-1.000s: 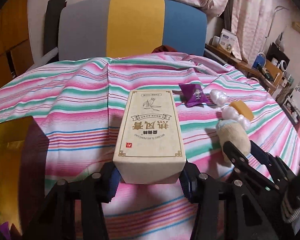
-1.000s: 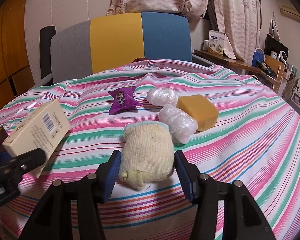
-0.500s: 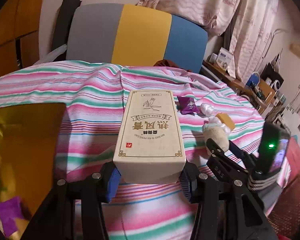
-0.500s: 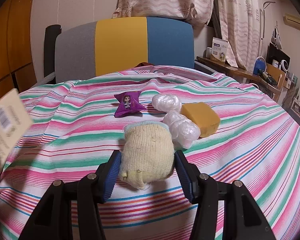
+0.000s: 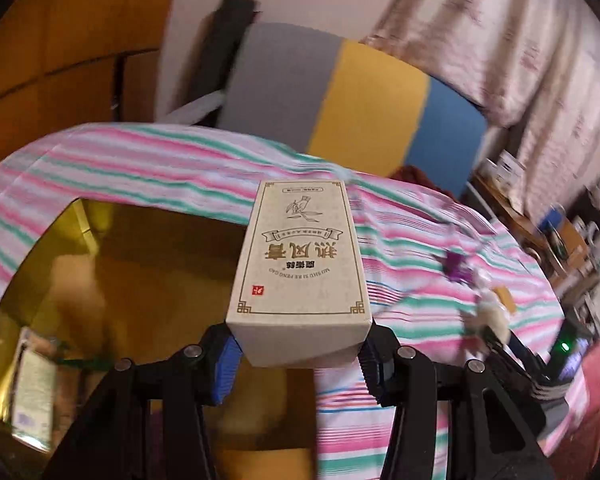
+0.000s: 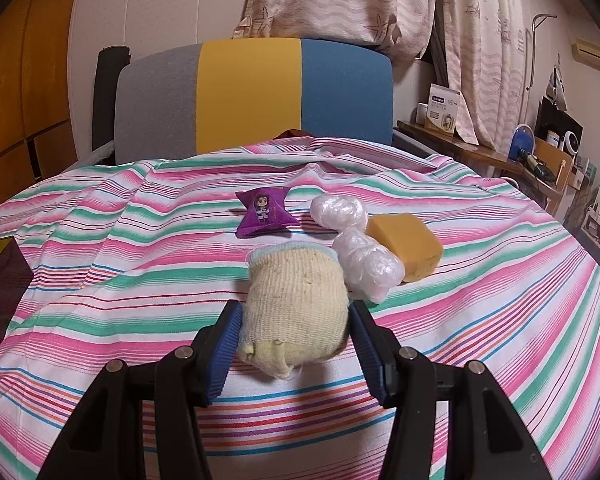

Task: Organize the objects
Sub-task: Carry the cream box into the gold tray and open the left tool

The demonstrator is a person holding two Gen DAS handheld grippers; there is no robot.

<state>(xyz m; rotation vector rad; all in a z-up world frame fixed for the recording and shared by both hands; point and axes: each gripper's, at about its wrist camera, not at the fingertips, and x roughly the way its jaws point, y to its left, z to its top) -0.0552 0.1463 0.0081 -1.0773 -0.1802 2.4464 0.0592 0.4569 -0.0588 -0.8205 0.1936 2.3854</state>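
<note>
Cream rectangular cardboard box (image 5: 300,272) pinched in left gripper (image 5: 298,354), held above open gold-lined container (image 5: 148,280) beside striped pink-green cloth (image 6: 140,248) on bench. Pale yellow knitted sock roll (image 6: 296,304) clamped in right gripper (image 6: 294,342), resting on cloth. Beyond it: yellow sponge block (image 6: 406,246), two clear plastic-wrap bundles (image 6: 368,266), purple snack packet (image 6: 266,216).

The left gripper (image 5: 298,354) points downward at a slant, its blue pads (image 5: 225,368) clamped on both sides of a beige carton (image 5: 300,264). The right gripper (image 6: 296,350) also slants down, its jaws pressed against a rolled cream sock (image 6: 296,312).
</note>
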